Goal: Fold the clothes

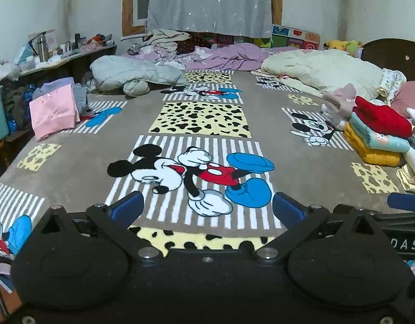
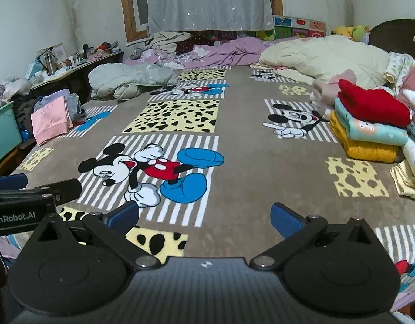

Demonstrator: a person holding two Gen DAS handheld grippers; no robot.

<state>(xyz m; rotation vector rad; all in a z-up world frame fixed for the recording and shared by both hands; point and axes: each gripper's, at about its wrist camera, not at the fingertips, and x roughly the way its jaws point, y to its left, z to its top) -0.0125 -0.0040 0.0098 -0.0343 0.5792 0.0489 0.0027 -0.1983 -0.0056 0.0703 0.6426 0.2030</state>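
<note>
We hold our left gripper [image 1: 207, 210] and right gripper [image 2: 204, 216] side by side above the cartoon-mouse bedspread [image 1: 261, 124], both with blue fingers spread wide and gripping nothing. The clothes lie well apart from us — a folded stack [image 2: 369, 127] with a red garment [image 2: 374, 105] on top at 2 o'clock, a pink folded piece [image 1: 53, 113] at 10 o'clock.

Folded clothes stack [image 2: 369, 124] at bed's right edge
</note>
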